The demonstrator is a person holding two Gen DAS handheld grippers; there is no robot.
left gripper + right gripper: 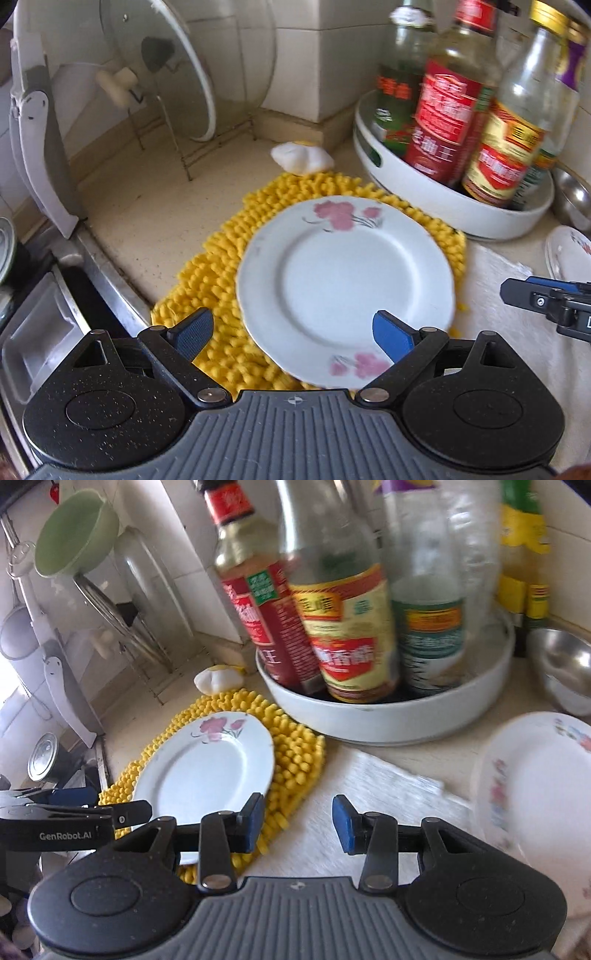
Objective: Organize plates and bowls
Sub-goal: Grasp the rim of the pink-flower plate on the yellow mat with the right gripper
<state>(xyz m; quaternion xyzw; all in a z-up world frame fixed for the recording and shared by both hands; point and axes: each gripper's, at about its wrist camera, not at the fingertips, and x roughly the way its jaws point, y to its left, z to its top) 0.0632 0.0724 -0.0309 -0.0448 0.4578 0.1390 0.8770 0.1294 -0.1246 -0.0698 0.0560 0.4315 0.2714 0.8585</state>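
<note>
A white plate with pink flowers (343, 280) lies flat on a yellow bobble mat (207, 273) in the middle of the counter. My left gripper (293, 332) hovers open over the plate's near edge, its pads touching nothing. In the right wrist view the same plate (207, 768) sits to the left. My right gripper (299, 821) is open over a white cloth (373, 786) with nothing between its fingers. More flowered plates (532, 786) rest at the right, blurred. The left gripper (125, 814) shows at the left edge.
A white round tray (388, 720) of sauce bottles stands behind the mat. A steel bowl (565, 668) sits at the far right. A glass lid (166, 66) leans in a wire rack at the back left, with a green bowl (74, 535) above. The stove edge (107, 280) runs along the left.
</note>
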